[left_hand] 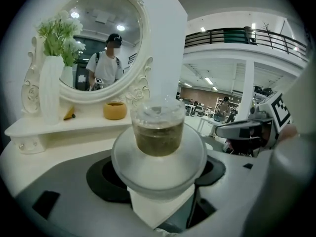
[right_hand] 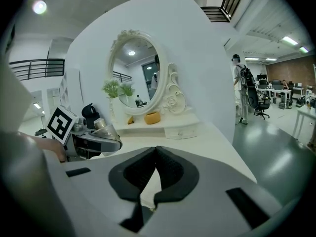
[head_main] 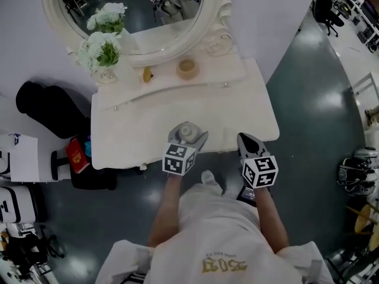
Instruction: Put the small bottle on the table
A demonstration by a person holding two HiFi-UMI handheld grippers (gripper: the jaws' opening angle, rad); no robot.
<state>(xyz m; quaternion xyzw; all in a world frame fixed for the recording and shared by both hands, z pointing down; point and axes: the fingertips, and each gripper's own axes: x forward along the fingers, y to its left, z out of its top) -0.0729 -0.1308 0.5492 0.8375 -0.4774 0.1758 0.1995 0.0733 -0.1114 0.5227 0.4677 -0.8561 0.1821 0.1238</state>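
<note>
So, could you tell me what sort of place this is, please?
Probably a big open office or lab hall with a staged bedroom corner: a white dressing table with an oval mirror stands on a grey floor, with office chairs and a railed balcony beyond.

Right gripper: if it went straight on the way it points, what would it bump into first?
Most likely the white dressing table: the right gripper, jaws shut and empty, points across its top. Height is hard to judge; if it skims over, the raised shelf under the mirror comes next.
</note>
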